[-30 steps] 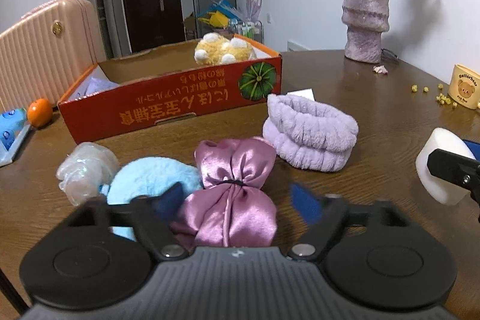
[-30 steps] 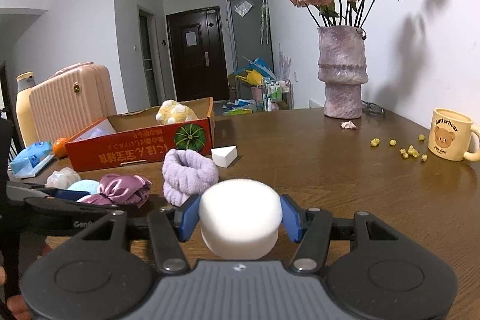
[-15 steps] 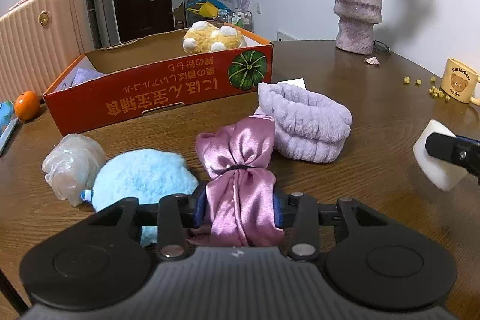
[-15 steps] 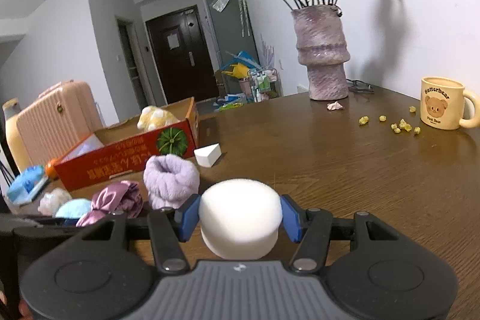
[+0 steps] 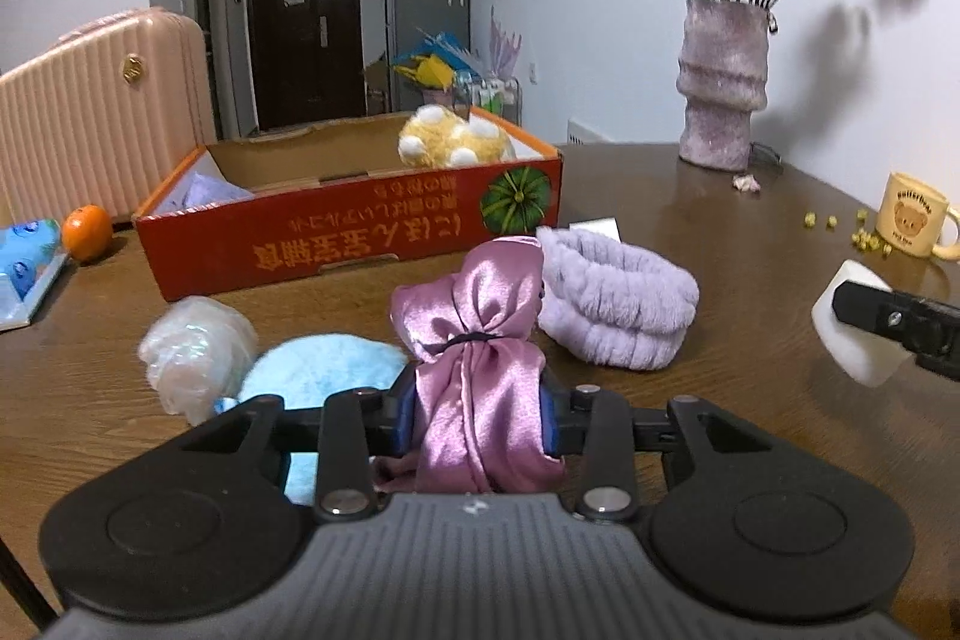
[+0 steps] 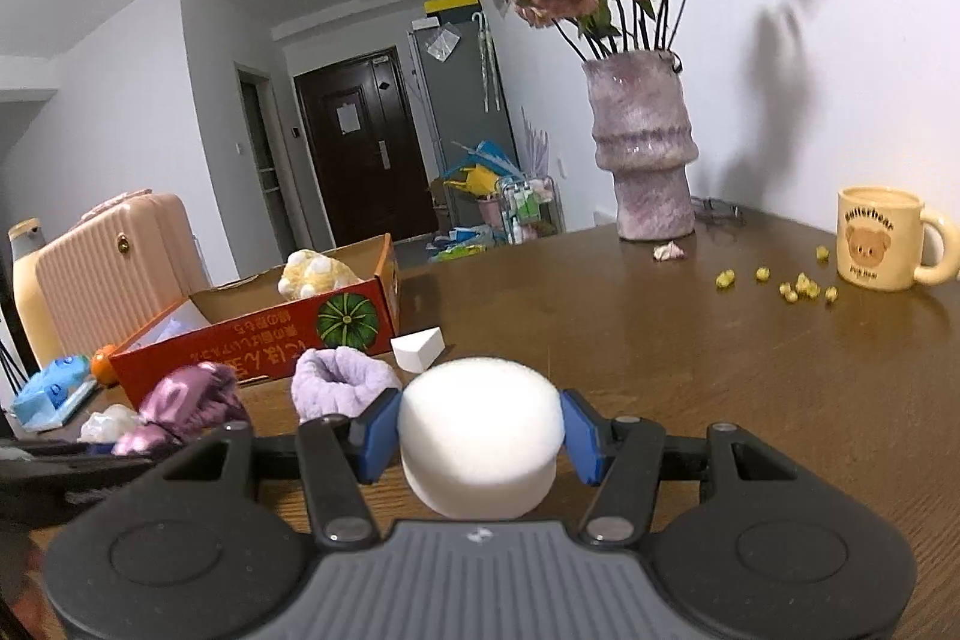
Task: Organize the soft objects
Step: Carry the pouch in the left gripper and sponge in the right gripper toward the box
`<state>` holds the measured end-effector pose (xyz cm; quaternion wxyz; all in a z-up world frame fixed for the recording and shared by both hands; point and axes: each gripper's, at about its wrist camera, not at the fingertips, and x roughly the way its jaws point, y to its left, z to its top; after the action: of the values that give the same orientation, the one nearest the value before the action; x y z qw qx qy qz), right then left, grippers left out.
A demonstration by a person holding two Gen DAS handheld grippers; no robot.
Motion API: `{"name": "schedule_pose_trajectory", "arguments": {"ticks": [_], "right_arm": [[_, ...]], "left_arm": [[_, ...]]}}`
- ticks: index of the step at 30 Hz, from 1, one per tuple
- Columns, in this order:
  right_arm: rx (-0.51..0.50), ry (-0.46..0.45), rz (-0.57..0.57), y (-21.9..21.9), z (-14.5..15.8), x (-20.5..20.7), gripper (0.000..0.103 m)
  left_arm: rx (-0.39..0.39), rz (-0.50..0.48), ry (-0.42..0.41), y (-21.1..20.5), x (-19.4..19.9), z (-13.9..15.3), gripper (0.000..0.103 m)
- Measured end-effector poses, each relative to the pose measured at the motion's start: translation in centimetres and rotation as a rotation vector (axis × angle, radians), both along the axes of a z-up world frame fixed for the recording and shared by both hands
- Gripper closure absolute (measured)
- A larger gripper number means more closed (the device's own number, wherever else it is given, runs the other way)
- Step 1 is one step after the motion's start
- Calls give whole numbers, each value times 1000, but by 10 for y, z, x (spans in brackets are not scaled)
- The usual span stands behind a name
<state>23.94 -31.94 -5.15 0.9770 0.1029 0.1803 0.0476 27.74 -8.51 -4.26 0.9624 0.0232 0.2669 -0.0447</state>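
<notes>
- Brown wood is showing all over the round surface (image 5: pixel 690 220) in the left wrist view, with a dark door far behind.
- The left gripper (image 5: pixel 478 409) has just been closing, and its blue fingers (image 5: pixel 407 409) are now squeezing the pink satin bow (image 5: pixel 474 340) from both sides.
- A blue fluffy puff (image 5: pixel 318 370) and a clear crinkly bag (image 5: pixel 192 349) are lying just beside the bow on the left.
- A purple fuzzy band (image 5: pixel 618 304) is sitting near the bow on the right.
- A red box (image 5: pixel 360 232) is standing behind them, with a yellow plush toy (image 5: pixel 450 138) inside it.
- In the right wrist view, the right gripper (image 6: pixel 480 433) is holding a white round sponge (image 6: pixel 480 436); its fingers (image 6: pixel 579 436) are pressing on both sides.
- A white wedge sponge (image 6: pixel 418 349) is lying beside the box's corner.
- A purple vase (image 6: pixel 645 147) with dry roses and a bear mug (image 6: pixel 879 238) are standing far back.
</notes>
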Motion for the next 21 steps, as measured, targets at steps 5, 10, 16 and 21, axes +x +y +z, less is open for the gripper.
{"name": "schedule_pose_trajectory", "arguments": {"ticks": [5,10,16,21], "right_arm": [[-88,-9,-34,14,1,-1,47],[-80,-35,-47,22,3,-6,47],[-118,-77,-39,43,8,-12,47],[-134,-95,-24,63,12,-10,47]], "left_arm": [[-28,16,-48,10,-12,10,66],[-58,47,-74,25,-19,17,66],[-83,88,-96,49,-24,24,66],[-97,132,-129,72,-24,31,66]]}}
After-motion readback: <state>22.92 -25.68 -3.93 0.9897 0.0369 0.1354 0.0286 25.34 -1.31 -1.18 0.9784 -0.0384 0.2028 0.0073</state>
